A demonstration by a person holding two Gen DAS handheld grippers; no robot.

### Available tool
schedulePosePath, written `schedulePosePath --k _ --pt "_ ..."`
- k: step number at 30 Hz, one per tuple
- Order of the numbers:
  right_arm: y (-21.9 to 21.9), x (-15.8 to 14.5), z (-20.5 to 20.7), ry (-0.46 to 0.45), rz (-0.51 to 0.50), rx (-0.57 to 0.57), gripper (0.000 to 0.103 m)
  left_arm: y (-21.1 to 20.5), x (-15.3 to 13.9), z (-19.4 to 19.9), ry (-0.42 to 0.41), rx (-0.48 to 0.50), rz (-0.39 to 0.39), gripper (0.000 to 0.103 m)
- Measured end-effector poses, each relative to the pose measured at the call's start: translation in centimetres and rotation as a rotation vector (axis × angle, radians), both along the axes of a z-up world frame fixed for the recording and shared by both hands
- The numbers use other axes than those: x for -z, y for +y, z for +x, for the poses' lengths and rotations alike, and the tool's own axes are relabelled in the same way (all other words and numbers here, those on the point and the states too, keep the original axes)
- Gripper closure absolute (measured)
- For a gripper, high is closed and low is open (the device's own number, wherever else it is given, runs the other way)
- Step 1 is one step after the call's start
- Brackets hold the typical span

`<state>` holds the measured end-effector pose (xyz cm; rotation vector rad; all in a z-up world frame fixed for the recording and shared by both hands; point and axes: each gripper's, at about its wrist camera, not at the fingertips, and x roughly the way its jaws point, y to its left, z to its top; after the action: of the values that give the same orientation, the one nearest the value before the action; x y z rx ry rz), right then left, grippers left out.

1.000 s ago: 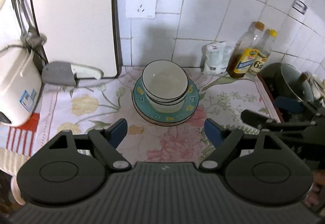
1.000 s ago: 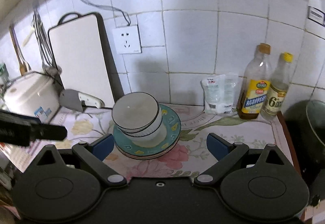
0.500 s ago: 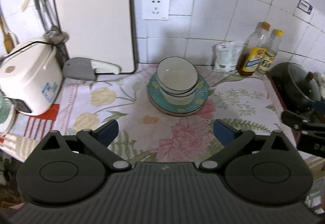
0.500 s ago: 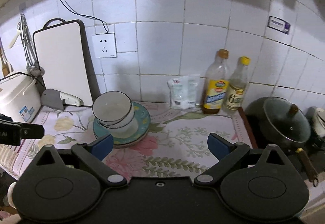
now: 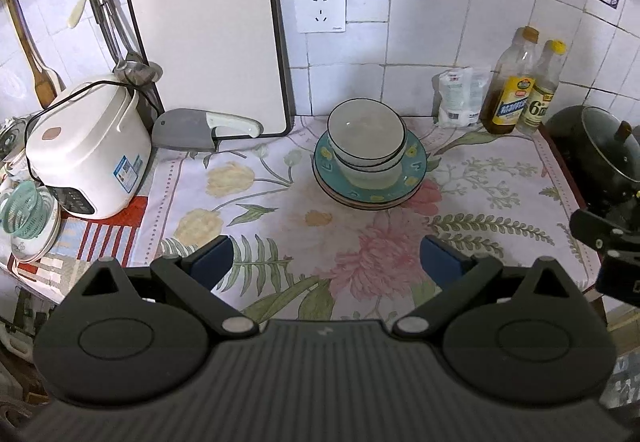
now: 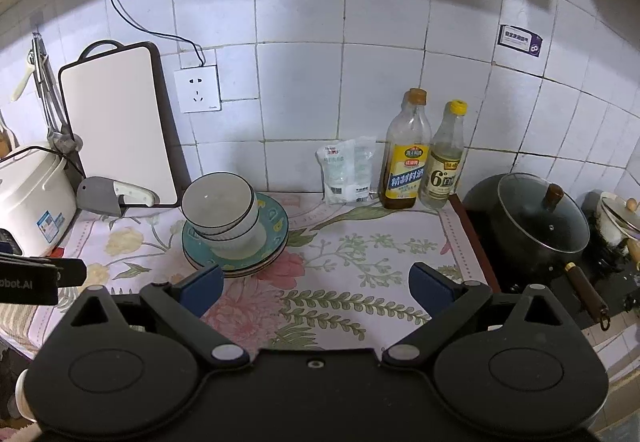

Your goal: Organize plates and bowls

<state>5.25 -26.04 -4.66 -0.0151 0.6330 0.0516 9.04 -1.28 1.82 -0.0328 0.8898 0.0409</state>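
- Location: the bowls [image 5: 366,137] sit nested, one inside another, on the stacked plates [image 5: 416,171]. Taking the wall socket [image 5: 320,7] as landmark, the stack stands on the floral worktop [image 5: 280,226] below it and slightly to its right. The cutting board [image 5: 208,45] leans on the wall left of the socket, and the two bottles [image 6: 424,161] stand well to its right.
- Left gripper [image 5: 326,260]: jaws spread wide, nothing between them, well short of the stack.
- Right gripper [image 6: 316,288]: jaws likewise spread and empty; the stack lies just beyond its left finger.
- Task status, as judged: plates and bowls are already gathered into one pile, so the tidying appears done or nearly so.
- Handling, as judged: the ware looks like glazed ceramic, so stiff, fairly heavy as a pile, slippery and liable to chip or break. The top bowl sits off-centre and leans, so it could slide if the pile is jolted.
- Where to take hold, as judged: a bowl across its rim wall; a plate by its outer edge, lifted one at a time rather than as a pile.
- Hard to make out: the number of plates beneath the teal one is unclear, with only thin edges showing. The bowl count is uncertain too. The bowls cover the middle of the top plate.
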Motion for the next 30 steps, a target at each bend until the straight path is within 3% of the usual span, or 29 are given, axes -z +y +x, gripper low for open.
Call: schedulePosePath --k 15,30 --pt "0.5 0.1 -1.3 -0.072 -0.084 0.03 0.002 0.4 0.1 -1.4 -0.065 -0.017 -0.039 0.002" --pt "0.7 0.4 -1.1 -0.069 -0.062 0.033 0.002 0.6 0.8 -1.5 -0.058 -0.01 -0.04 0.002"
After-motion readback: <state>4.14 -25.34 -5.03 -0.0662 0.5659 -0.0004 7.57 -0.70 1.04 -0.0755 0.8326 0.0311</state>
